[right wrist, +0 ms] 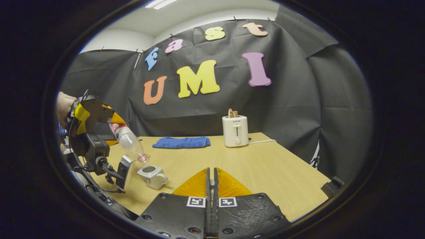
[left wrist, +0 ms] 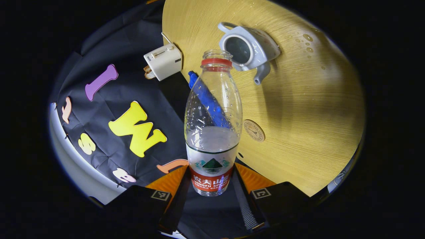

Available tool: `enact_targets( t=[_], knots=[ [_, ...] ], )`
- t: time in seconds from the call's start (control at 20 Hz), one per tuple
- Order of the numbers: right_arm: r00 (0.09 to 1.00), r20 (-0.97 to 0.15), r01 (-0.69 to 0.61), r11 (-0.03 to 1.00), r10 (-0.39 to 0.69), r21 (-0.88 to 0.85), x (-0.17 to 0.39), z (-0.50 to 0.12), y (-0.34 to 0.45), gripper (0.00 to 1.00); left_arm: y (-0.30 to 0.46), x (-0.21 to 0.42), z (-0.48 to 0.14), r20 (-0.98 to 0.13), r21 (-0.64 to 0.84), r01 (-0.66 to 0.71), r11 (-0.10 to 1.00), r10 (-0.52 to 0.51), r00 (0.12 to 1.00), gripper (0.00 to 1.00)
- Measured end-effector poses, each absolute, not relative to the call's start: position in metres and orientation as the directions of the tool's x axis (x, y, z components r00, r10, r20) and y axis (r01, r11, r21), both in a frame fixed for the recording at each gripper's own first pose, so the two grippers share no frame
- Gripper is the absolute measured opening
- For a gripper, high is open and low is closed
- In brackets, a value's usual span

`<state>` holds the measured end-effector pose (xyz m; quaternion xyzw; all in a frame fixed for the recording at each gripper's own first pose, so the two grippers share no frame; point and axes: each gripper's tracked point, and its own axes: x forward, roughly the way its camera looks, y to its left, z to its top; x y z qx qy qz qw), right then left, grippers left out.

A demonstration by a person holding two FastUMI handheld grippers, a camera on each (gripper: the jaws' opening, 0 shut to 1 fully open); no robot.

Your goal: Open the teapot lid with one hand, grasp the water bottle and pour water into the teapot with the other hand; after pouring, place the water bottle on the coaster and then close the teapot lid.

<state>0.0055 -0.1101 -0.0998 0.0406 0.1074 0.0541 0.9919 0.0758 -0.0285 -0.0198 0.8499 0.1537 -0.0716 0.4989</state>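
Note:
My left gripper (left wrist: 211,181) is shut on the lower part of a clear water bottle (left wrist: 212,132) that has a red neck ring and no cap. The bottle holds some water. In the right gripper view the bottle (right wrist: 129,141) tilts mouth-down just over the open white teapot (right wrist: 152,176), held by the left gripper (right wrist: 113,123) and a hand (right wrist: 63,106). No stream of water can be made out. The teapot (left wrist: 249,49) has no lid on it. A round cork coaster (left wrist: 254,130) lies near the bottle. My right gripper (right wrist: 211,174) is shut, raised above the table.
A white toaster (right wrist: 235,130) with toast in it stands at the back of the wooden table (right wrist: 265,166), and a blue cloth (right wrist: 182,142) lies to its left. Water drops (left wrist: 307,38) dot the table beyond the teapot. A black stand (right wrist: 99,159) is at the left edge.

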Motion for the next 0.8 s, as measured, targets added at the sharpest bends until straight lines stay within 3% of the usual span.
enact_targets(
  t=[0.15,0.35,0.6,0.8],
  knots=[
    [0.971,-0.208,-0.097,0.991,0.114,0.091,0.005,-0.100,-0.109,0.00,-0.030,0.077,-0.022,-0.281,0.841,0.329,-0.429,0.173,0.944,0.74],
    [0.973,-0.206,-0.093,0.992,0.108,0.081,0.003,-0.095,-0.107,0.00,-0.025,0.069,-0.053,-0.385,0.871,0.411,-0.270,0.147,0.911,0.74],
    [0.974,-0.195,-0.106,0.993,0.115,0.057,0.004,-0.085,-0.093,0.00,-0.012,0.053,-0.084,-0.505,0.863,0.501,0.065,0.086,0.859,0.72],
    [0.974,-0.182,-0.127,0.991,0.134,0.048,0.006,-0.073,-0.077,0.00,0.004,0.043,-0.102,-0.578,0.713,0.510,0.482,-0.010,0.816,0.72]
  ],
)
